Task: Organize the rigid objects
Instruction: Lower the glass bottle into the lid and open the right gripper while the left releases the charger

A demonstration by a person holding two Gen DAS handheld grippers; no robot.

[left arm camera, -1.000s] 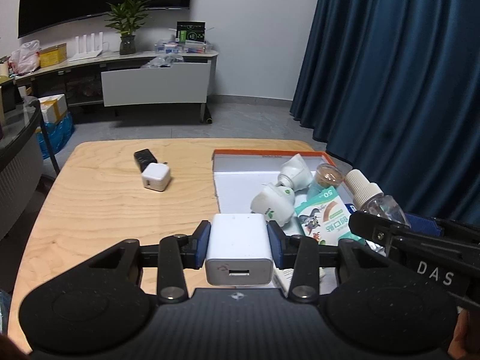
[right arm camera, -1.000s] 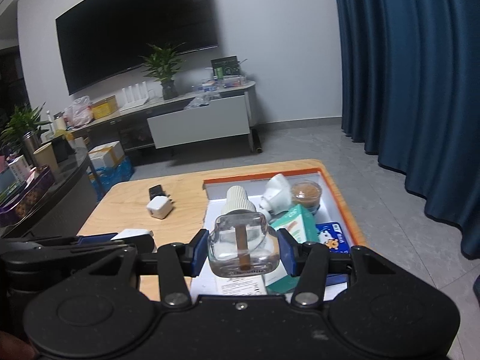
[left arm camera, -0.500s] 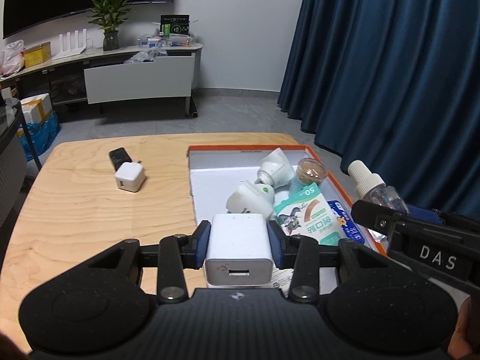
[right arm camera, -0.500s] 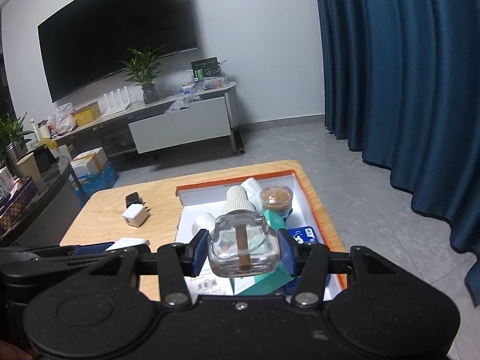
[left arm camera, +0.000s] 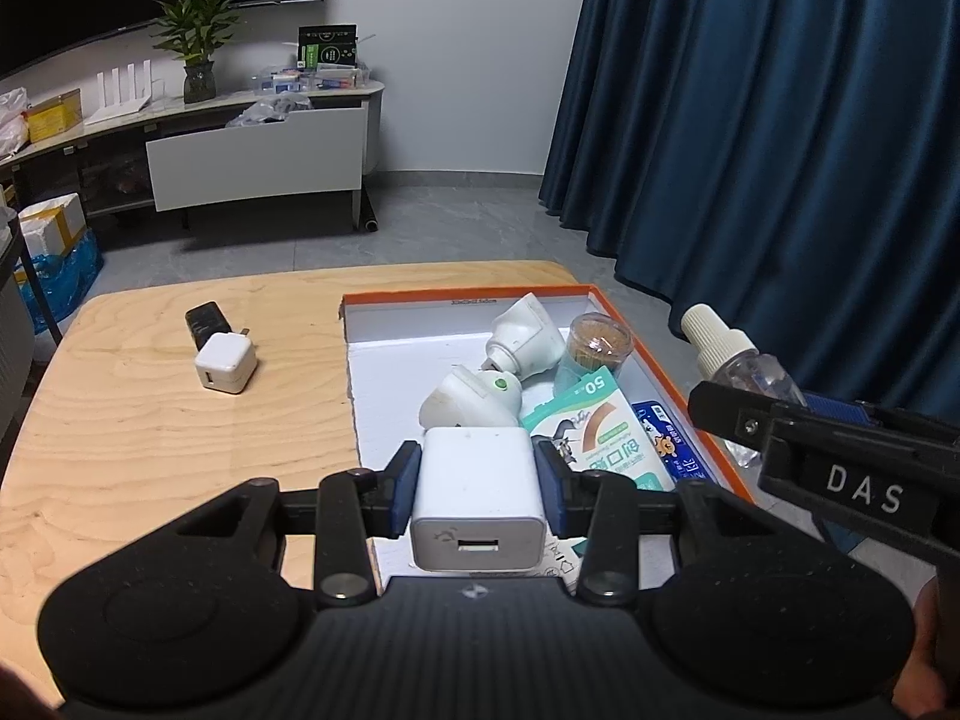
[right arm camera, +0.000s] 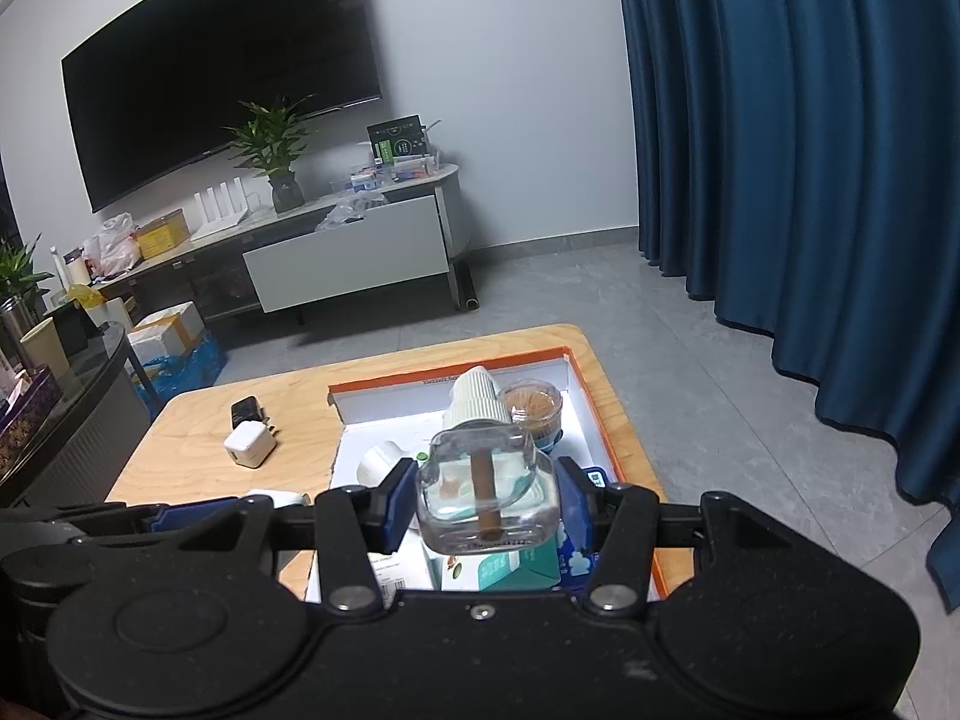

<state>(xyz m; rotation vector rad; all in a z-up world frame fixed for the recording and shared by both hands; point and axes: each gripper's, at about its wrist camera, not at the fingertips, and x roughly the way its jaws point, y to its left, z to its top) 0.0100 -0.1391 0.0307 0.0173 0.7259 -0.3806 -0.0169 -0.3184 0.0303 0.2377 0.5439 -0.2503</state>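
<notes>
Left wrist view, left to right: shows a small white plug (left arm camera: pixel 225 365) and a black plug (left arm camera: pixel 207 318) lying loose on the table (left arm camera: pixel 150 450), then the left gripper (left arm camera: pixel 478 480) clenched on a white charger (left arm camera: pixel 478 498), carried within the last second from the box (left arm camera: pixel 462 297) corner to above its near end. Means, probably, both loads close to drop-off, with the two loose plugs yet to collect. Right wrist view: adds the right gripper (right arm camera: pixel 487 501) clamped on a clear bottle (right arm camera: pixel 516 480) over the box's packets (right arm camera: pixel 498 570), brown wick (right arm camera: pixel 483 492) plain here, only cap and shoulder visible from the left.
</notes>
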